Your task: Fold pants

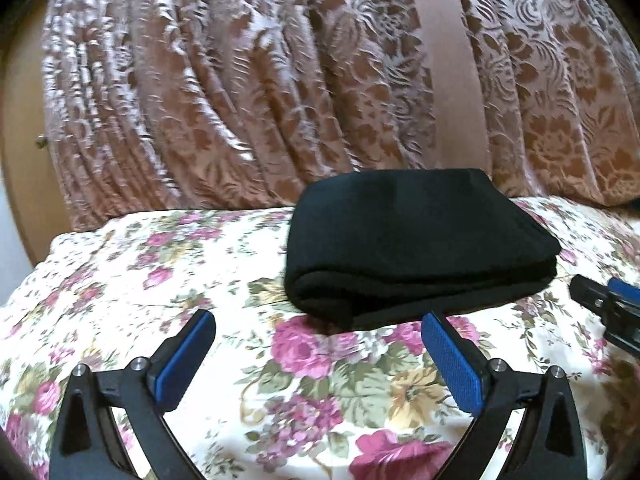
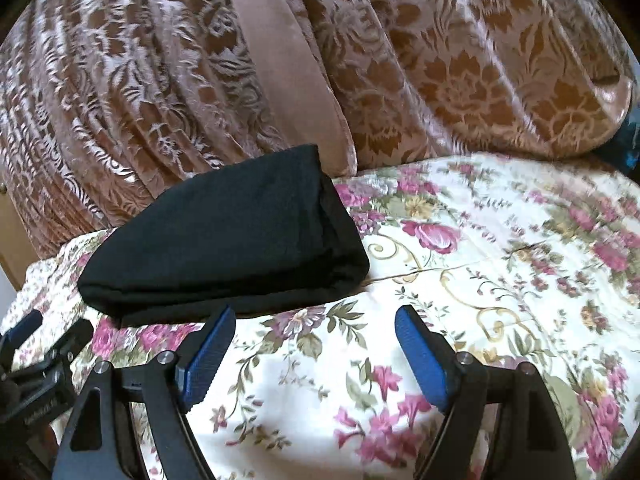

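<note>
The black pants (image 1: 416,244) lie folded in a thick compact bundle on the floral bedsheet (image 1: 200,248), close to the brown curtain. They also show in the right wrist view (image 2: 228,248), to the upper left. My left gripper (image 1: 318,322) is open and empty, its blue pads just short of the bundle's near edge. My right gripper (image 2: 314,314) is open and empty, to the right of the bundle, over bare sheet. The right gripper also shows at the right edge of the left wrist view (image 1: 612,308), and the left gripper shows at the left edge of the right wrist view (image 2: 36,356).
A brown and white patterned curtain (image 1: 240,80) hangs behind the bed, touching its far edge. The floral sheet (image 2: 500,260) stretches to the right. A wooden panel (image 1: 20,140) stands at the far left.
</note>
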`<state>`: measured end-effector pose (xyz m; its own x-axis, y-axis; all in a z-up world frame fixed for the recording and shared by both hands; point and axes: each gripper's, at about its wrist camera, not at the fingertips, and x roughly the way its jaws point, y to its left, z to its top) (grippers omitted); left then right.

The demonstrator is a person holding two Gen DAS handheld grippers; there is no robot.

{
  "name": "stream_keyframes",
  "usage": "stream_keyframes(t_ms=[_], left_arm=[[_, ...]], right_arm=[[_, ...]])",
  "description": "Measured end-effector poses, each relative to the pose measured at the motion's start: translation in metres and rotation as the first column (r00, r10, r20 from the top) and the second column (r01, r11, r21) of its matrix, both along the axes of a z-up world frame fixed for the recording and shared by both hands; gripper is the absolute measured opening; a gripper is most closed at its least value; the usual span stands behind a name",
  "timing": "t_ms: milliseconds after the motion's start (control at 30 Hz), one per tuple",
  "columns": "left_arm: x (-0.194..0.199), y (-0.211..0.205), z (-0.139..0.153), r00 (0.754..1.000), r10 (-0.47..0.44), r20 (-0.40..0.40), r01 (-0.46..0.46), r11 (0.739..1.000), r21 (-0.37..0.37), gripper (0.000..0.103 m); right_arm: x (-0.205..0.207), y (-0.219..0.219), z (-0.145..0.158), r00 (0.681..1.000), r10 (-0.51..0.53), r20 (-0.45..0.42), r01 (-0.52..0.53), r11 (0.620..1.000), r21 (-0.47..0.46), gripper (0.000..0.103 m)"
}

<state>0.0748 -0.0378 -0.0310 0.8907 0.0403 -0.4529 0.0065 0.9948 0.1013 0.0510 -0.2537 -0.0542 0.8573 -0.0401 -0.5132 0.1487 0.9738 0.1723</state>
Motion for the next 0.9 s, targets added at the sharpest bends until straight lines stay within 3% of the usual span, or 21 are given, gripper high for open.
stream_keyframes(t_ms=[133,333,900], left_arm=[[-0.011,0.001,0.001,0.999,-0.026,0.026,0.027,0.999,-0.022,0.103],[-0.029,0.007,0.005,0.994,-0.017,0.107,0.022,0.999,-0.046,0.103],[-0.027,0.013,-0.001,0.997,-0.026,0.075,0.033,0.996,-0.085,0.102]], right_arm=[[-0.016,0.018,0.008,0.998,0.017,0.062,-0.012,0.996,-0.09,0.083],[-0.024,0.034,0.004,0.998,0.02,0.06,-0.011,0.988,-0.151,0.083],[-0.032,0.037,0.003,0.995,0.017,0.1,0.001,0.985,-0.174,0.083]])
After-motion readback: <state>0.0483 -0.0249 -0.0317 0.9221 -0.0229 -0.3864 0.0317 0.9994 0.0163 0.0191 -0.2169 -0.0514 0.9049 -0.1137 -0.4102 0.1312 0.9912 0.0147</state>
